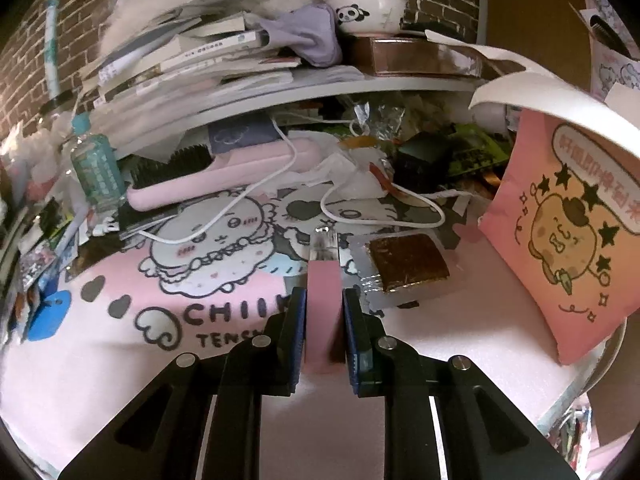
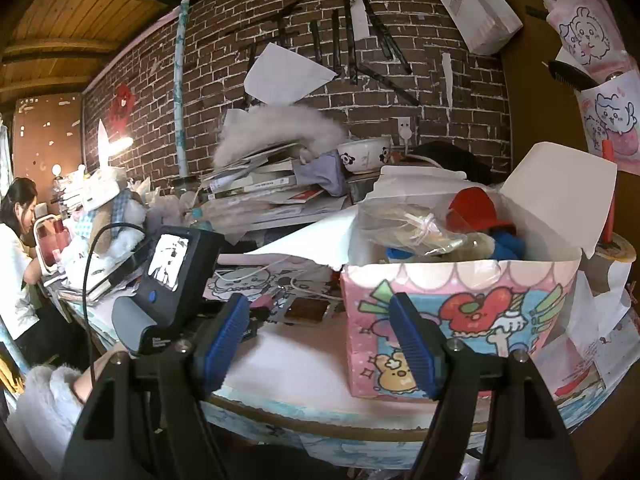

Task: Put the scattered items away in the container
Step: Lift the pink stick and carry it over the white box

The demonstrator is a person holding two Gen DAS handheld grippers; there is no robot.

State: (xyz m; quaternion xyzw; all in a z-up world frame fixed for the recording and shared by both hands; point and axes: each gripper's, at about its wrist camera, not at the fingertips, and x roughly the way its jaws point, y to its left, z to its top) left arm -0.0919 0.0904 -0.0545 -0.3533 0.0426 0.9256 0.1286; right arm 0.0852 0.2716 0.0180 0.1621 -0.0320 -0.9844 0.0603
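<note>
Left tongs (image 1: pixel 324 312) clamp pink tube (image 1: pixel 323 276); foil packet (image 1: pixel 404 266) beside.

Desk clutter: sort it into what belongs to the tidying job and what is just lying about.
Job:
- pink tube, clamped in left gripper
- cartoon box, already holding items
- foil packet on mat
- right gripper, open, empty

Lying about:
- book stack
- panda bowl
- water bottle
</note>
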